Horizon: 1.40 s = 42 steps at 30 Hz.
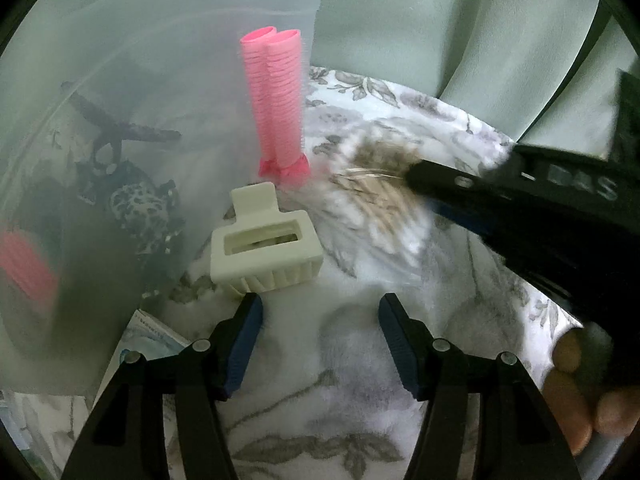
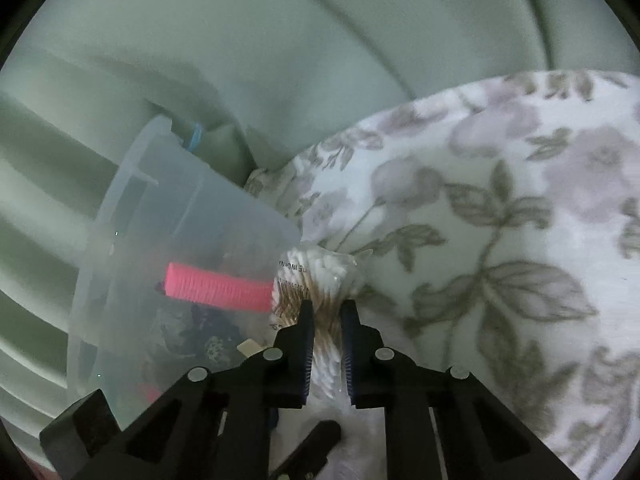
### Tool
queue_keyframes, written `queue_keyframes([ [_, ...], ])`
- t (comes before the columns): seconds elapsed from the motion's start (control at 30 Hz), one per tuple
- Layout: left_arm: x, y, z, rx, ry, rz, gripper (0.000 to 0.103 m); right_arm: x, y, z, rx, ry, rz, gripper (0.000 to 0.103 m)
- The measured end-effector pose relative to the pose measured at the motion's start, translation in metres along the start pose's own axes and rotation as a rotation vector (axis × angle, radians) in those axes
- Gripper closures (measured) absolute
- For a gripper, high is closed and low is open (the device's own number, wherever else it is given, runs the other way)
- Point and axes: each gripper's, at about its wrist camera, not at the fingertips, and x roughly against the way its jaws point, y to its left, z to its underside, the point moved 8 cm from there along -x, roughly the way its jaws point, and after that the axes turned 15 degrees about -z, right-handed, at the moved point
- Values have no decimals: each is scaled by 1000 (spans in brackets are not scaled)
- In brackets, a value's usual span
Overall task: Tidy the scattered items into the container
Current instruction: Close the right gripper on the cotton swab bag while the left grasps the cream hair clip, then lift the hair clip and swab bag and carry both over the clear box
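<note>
Mid-task: my right gripper (image 2: 326, 306) clamps the swab pack (image 2: 316, 276) beside the tub (image 2: 120, 200); left gripper (image 1: 320, 312) gapes, empty. White clip (image 1: 266, 246) and pink roller (image 1: 278, 100) remain out; several items are already inside.

Item count, both views
2 pink rollers (image 1: 278, 104), 1 cream claw clip (image 1: 266, 246), 1 leopard clip (image 1: 136, 210), 1 dark clip (image 1: 120, 128), 1 swab pack (image 2: 316, 280), 1 container (image 2: 180, 220).
</note>
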Motion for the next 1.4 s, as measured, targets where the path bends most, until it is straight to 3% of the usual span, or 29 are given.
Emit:
queue_keyframes([
  [0.13,-4,0,-3,11,23,-45,37,37,-6,6,-14,-88,49,89],
  [0.27,-7,-1,-6,99,61,-76,35,71,-6,18,-33,-168,43,90],
  [0.43,1,6,-9,125,10,-189,34,99,-5,28,-53,-235,36,90],
  [0.47,6,7,-9,131,-11,-202,30,103,-6,29,-58,-246,35,90],
  [0.5,8,8,-10,131,-27,-217,24,105,-7,29,-62,-252,35,90],
  [0.77,-19,16,-21,148,20,-237,24,105,-6,32,-60,-239,34,90],
  [0.97,-29,20,-36,157,-5,-210,28,95,-14,33,-78,-217,53,86],
  [1.0,-29,19,-38,157,-11,-202,33,93,-16,34,-84,-213,71,84],
  [1.03,-29,18,-39,154,-18,-196,36,93,-19,34,-94,-213,96,73],
  [1.07,-29,17,-40,147,-26,-191,40,93,-22,35,-102,-214,116,55],
  [1.13,-29,15,-42,141,-36,-178,47,94,-25,34,-112,-226,132,44],
  [1.27,-30,16,-46,147,-44,-150,51,89,-24,31,-121,-227,138,39],
  [1.4,-31,20,-49,158,-45,-117,51,68,-19,27,-117,-169,145,35],
])
